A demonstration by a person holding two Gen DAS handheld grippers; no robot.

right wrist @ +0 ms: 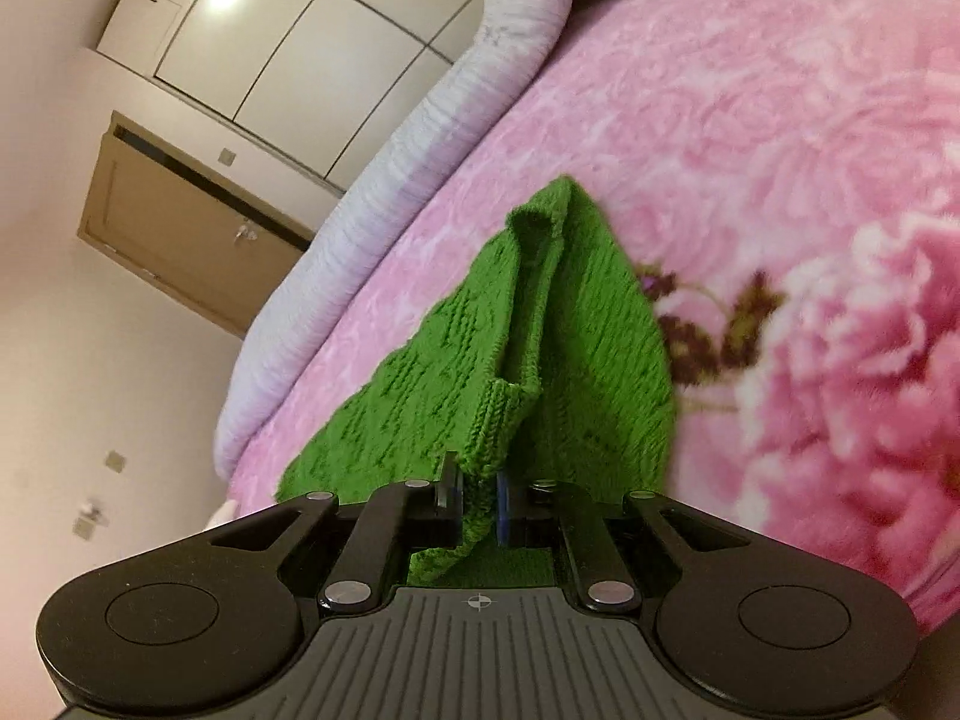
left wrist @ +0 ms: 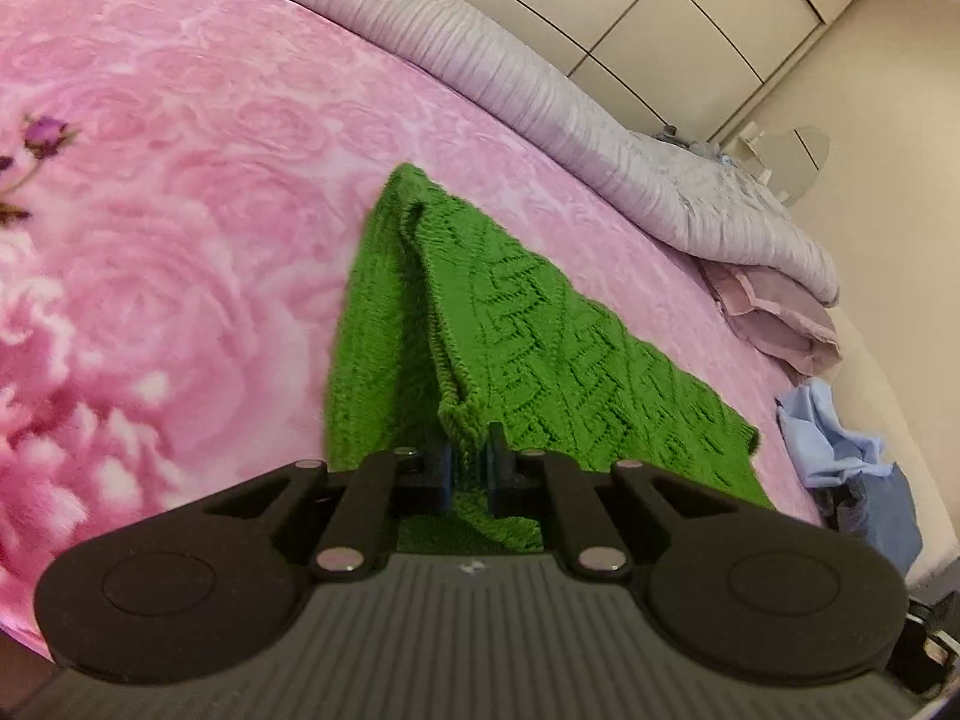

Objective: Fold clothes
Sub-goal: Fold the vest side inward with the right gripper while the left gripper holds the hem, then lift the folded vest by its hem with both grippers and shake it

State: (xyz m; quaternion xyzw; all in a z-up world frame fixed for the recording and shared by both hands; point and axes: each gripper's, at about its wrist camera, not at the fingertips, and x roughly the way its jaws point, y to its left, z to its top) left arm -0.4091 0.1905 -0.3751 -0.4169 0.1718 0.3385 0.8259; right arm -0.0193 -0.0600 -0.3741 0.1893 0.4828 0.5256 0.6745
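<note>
A green knitted garment (left wrist: 528, 336) lies partly on the pink rose-patterned bed cover (left wrist: 180, 180). My left gripper (left wrist: 470, 468) is shut on a ribbed edge of the garment and lifts it, so the knit rises in a ridge from the bed to the jaws. In the right wrist view the same green garment (right wrist: 456, 372) rises from the bed cover (right wrist: 780, 150) to my right gripper (right wrist: 479, 504), which is shut on another ribbed edge. The part inside the jaws is hidden.
A rolled lilac-grey duvet (left wrist: 540, 84) lies along the far side of the bed and also shows in the right wrist view (right wrist: 420, 120). Folded pink cloth (left wrist: 774, 312) and blue clothes (left wrist: 852, 456) lie near the bed's end. White wardrobes (left wrist: 690, 12) and a brown door (right wrist: 192, 222) stand beyond.
</note>
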